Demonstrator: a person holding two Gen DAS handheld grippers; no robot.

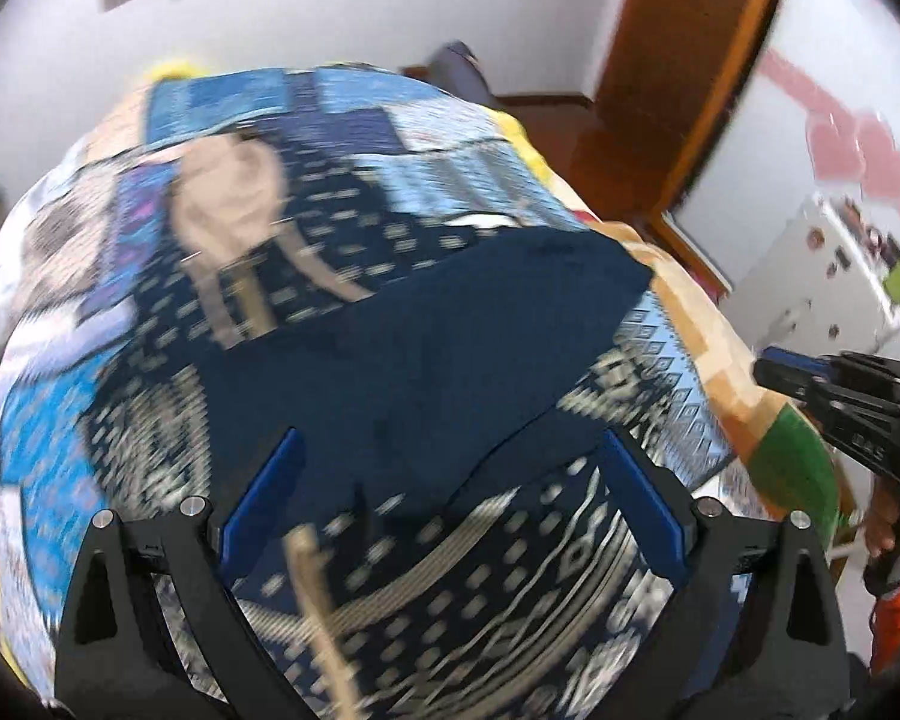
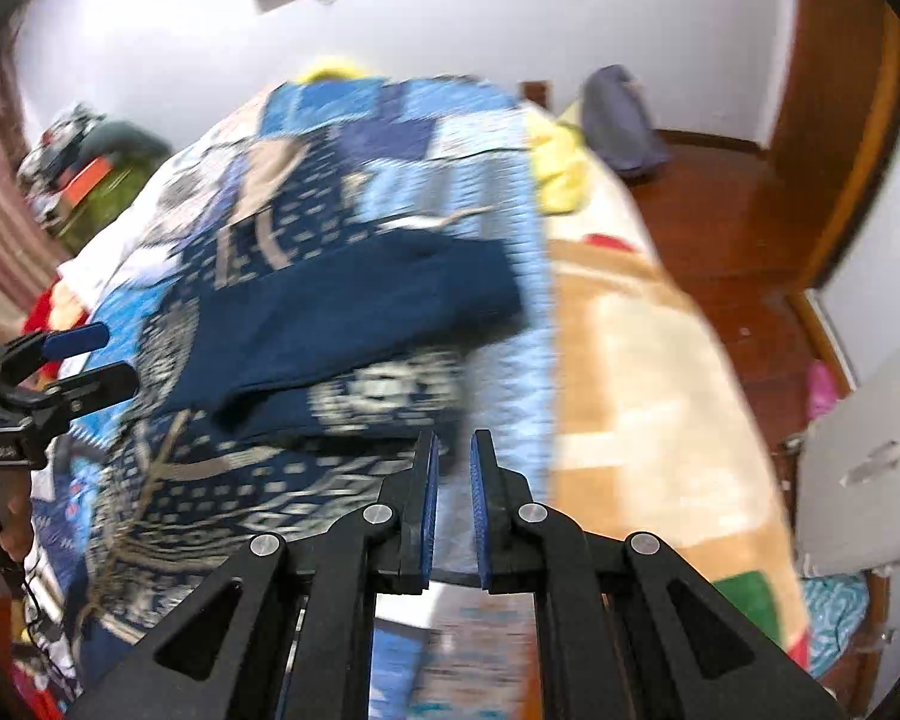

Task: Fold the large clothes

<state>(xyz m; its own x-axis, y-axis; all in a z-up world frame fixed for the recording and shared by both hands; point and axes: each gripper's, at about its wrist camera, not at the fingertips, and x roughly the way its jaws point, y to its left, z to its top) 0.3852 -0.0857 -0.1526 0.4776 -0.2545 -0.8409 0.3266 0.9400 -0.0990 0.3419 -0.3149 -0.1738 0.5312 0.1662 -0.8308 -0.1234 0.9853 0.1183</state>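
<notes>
Nearest, the left gripper (image 1: 450,480) hangs with its blue pads spread wide over the patterned dark garment (image 1: 462,570). The right gripper (image 2: 453,480) has its pads drawn nearly together, holding nothing. The garment lies on the bed (image 2: 630,360), a plain navy part (image 2: 342,306) folded across it, over a blue patchwork quilt (image 2: 390,138). Beyond lie a yellow cloth (image 2: 558,162), a grey bag (image 2: 621,120) and a wooden door frame (image 2: 840,138).

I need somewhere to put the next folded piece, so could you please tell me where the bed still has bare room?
The beige blanket strip, between the blue patchwork quilt and the bed's right edge by the wooden floor, is bare. The quilt's middle is crowded with the navy patterned garment; the far corner holds yellow cloth.
</notes>
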